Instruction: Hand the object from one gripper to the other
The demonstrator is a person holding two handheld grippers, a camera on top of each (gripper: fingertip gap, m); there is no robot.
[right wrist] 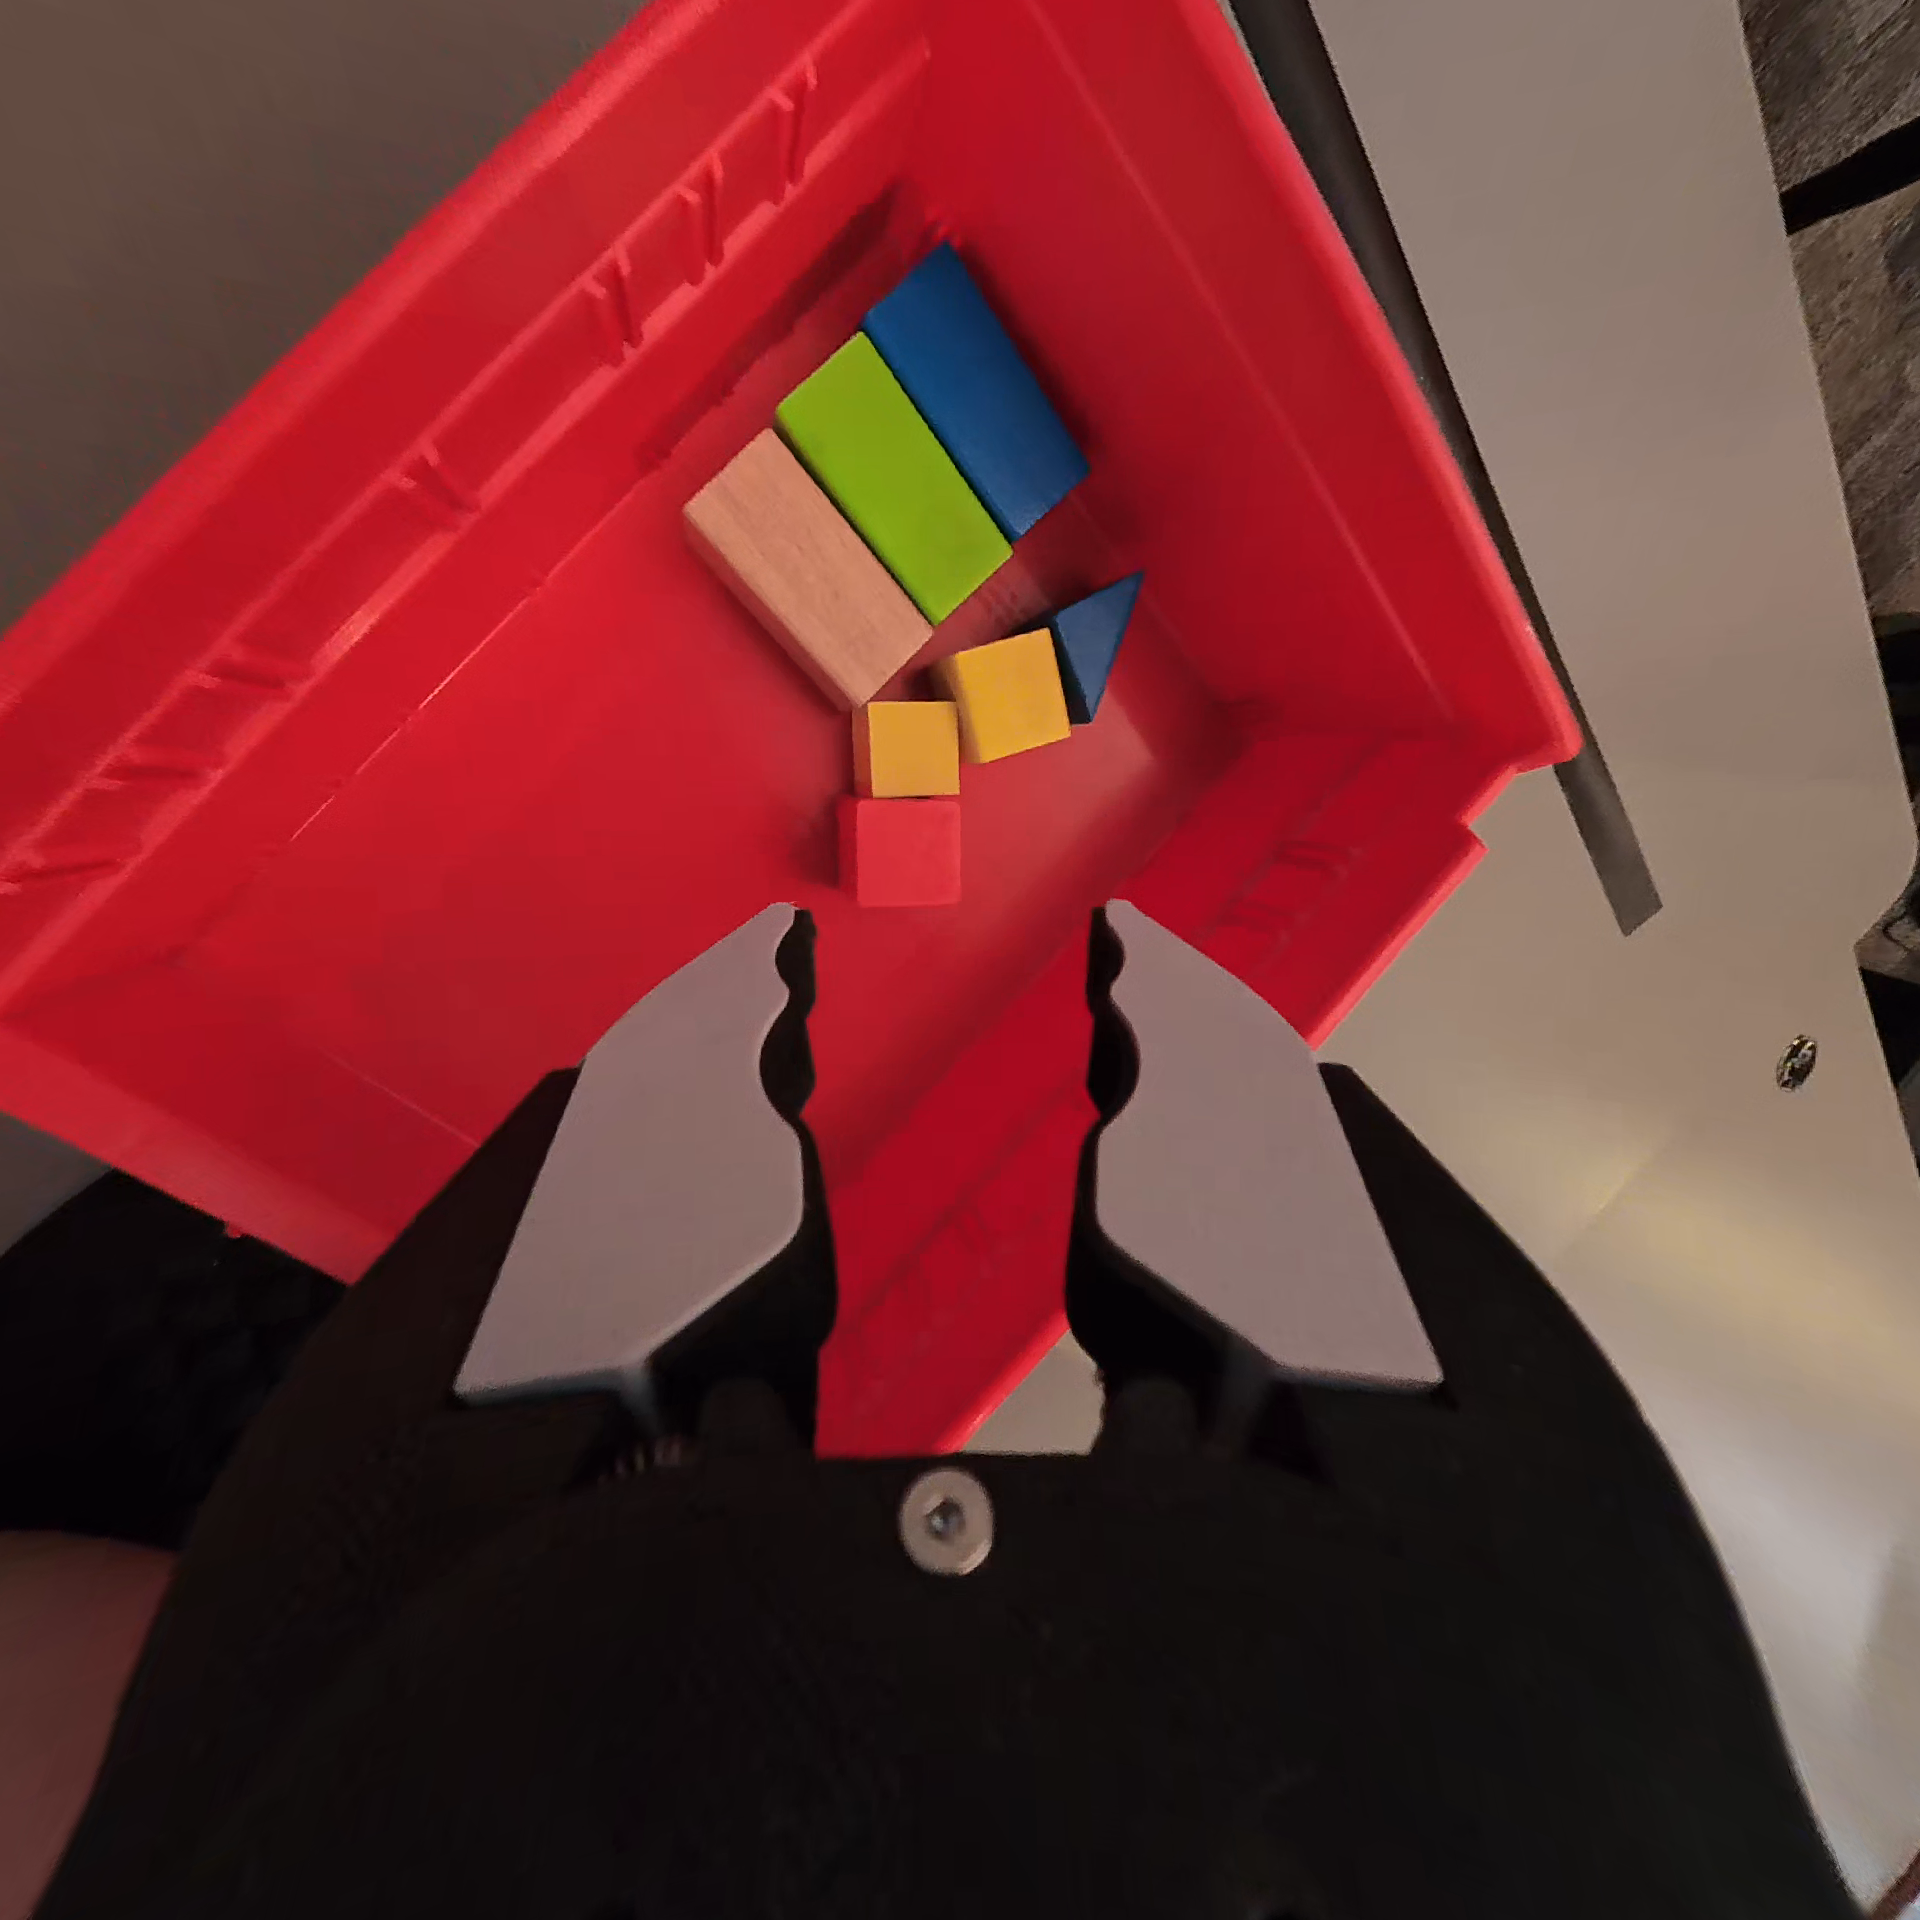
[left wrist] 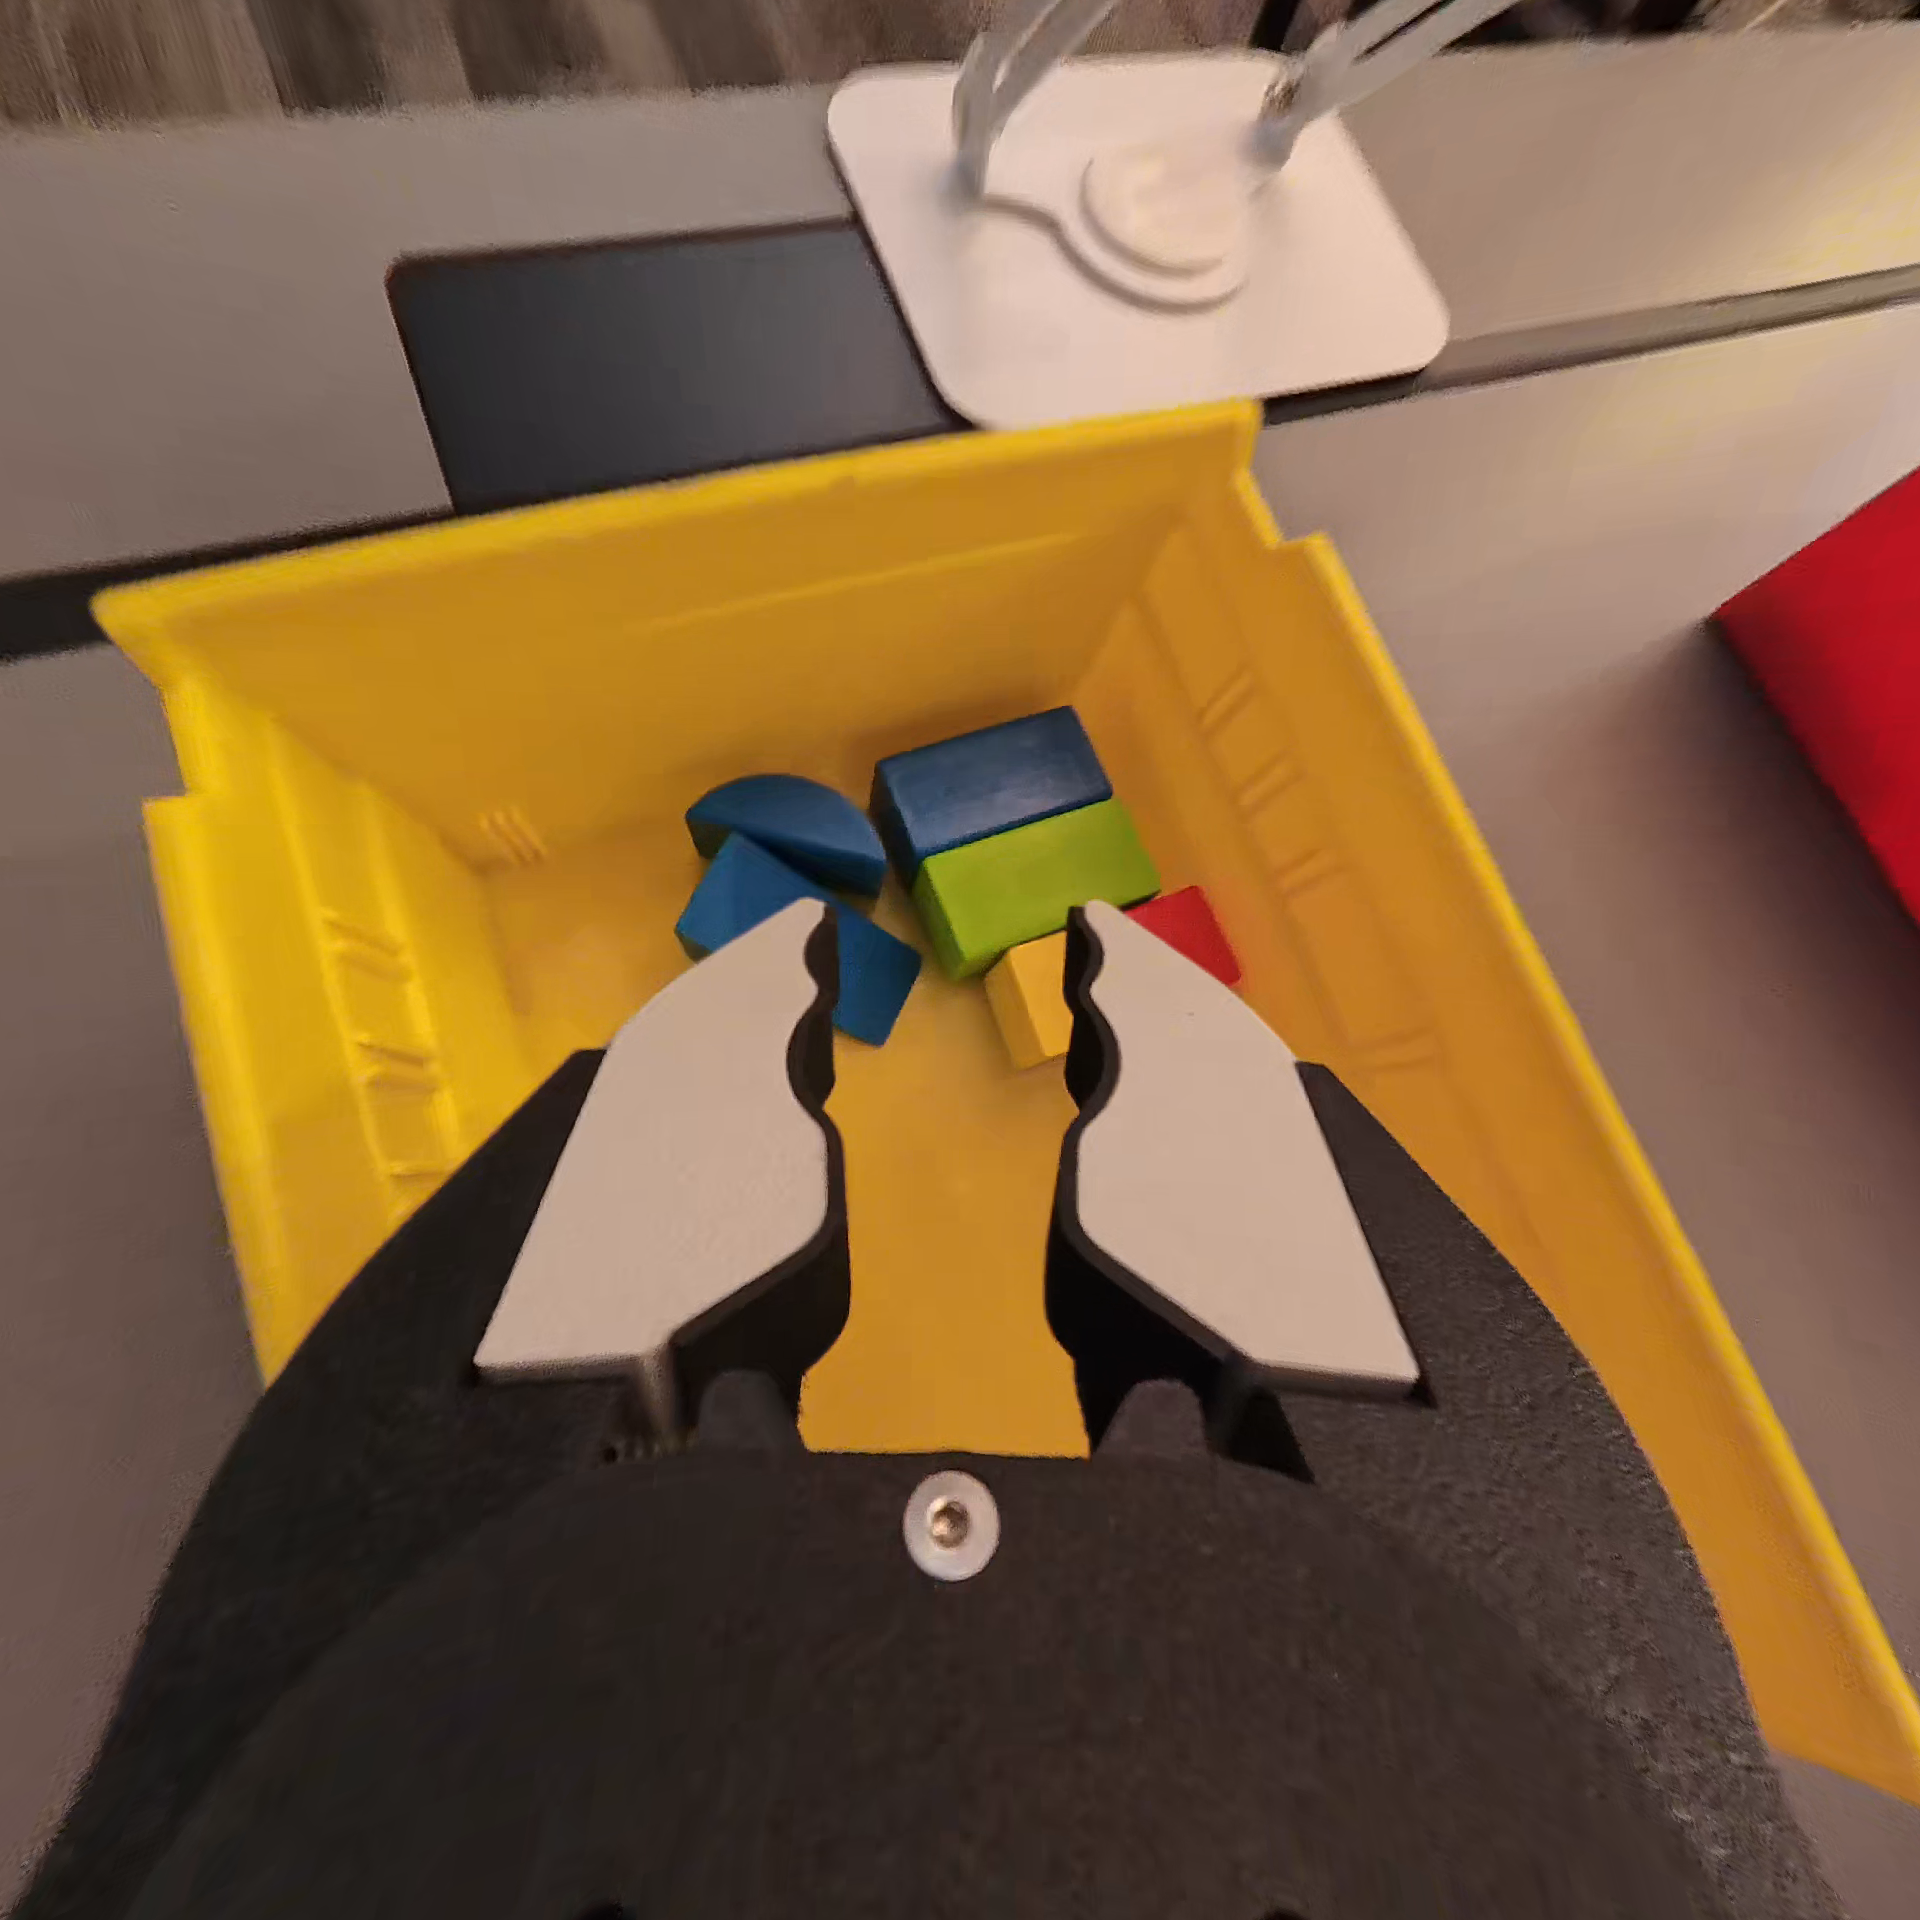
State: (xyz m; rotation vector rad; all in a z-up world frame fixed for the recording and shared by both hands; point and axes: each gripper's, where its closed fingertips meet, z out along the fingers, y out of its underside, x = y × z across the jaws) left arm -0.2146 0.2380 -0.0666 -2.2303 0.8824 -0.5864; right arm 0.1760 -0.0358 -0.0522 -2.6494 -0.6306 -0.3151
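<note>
Yellow plastic bin (left wrist: 727,644) blocks crowd its far-right corner (both grippers spread, empty): left gripper (left wrist: 948,935) risks pinching two neighbours together.

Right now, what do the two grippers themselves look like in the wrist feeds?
Both look alike. The left gripper and right gripper each have a matte black textured body, one silver hex screw at the centre, and two light grey flat-faced fingers with black, wavy inner edges on the jaws. No cables, markings or sleeves show.
</note>
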